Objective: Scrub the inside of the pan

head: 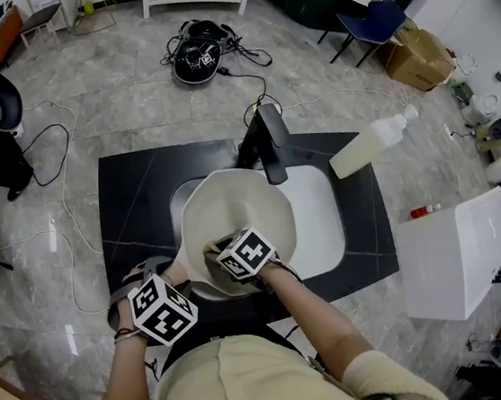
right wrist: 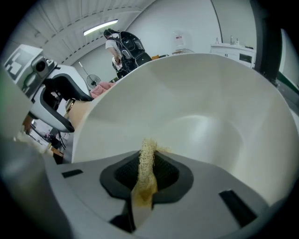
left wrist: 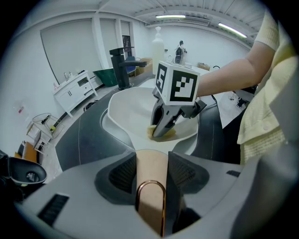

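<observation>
Left gripper (left wrist: pixel 150 163): jaws clenched on tan handle (left wrist: pixel 149 191) of white round pan (left wrist: pixel 133 109).
Right gripper (right wrist: pixel 146 172): jaws pinching yellow fibrous scrubber (right wrist: pixel 147 156) inside pan.

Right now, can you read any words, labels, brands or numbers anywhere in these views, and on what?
No readable text anywhere.
Marker cubes: only black-and-white square patterns, no words.
White bottle: no label shows.
Wall notice: too small and blurred to read.
</observation>
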A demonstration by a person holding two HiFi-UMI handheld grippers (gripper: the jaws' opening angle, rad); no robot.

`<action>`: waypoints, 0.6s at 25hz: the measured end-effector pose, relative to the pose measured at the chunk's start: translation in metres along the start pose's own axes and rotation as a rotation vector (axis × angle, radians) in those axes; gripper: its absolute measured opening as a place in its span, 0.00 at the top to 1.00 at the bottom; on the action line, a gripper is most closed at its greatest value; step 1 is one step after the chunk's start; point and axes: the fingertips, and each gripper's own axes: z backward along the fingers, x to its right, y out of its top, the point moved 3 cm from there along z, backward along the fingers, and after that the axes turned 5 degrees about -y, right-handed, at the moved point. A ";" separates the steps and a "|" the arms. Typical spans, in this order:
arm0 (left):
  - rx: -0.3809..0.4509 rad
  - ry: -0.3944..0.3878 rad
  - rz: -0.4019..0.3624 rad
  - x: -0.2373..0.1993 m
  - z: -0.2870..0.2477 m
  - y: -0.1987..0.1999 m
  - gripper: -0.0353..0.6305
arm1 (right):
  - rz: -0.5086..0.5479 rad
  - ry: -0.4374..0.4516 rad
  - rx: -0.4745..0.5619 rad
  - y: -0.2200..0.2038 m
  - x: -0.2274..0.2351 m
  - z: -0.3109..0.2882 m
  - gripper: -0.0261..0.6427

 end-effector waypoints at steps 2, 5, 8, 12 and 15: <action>0.000 0.004 -0.004 0.000 0.000 0.000 0.62 | -0.052 0.049 -0.012 -0.002 -0.007 -0.001 0.86; 0.000 0.009 -0.010 0.001 0.000 -0.001 0.62 | -0.087 0.070 -0.031 -0.004 -0.012 -0.002 0.86; -0.001 0.010 -0.011 0.001 0.001 -0.001 0.62 | -0.097 0.083 -0.060 -0.003 -0.016 0.000 0.86; -0.001 0.012 -0.016 0.001 0.002 0.000 0.62 | -0.109 0.110 -0.081 -0.001 -0.025 0.005 0.86; 0.001 0.018 -0.024 0.002 0.001 -0.001 0.62 | -0.151 0.156 -0.062 0.003 -0.032 0.010 0.86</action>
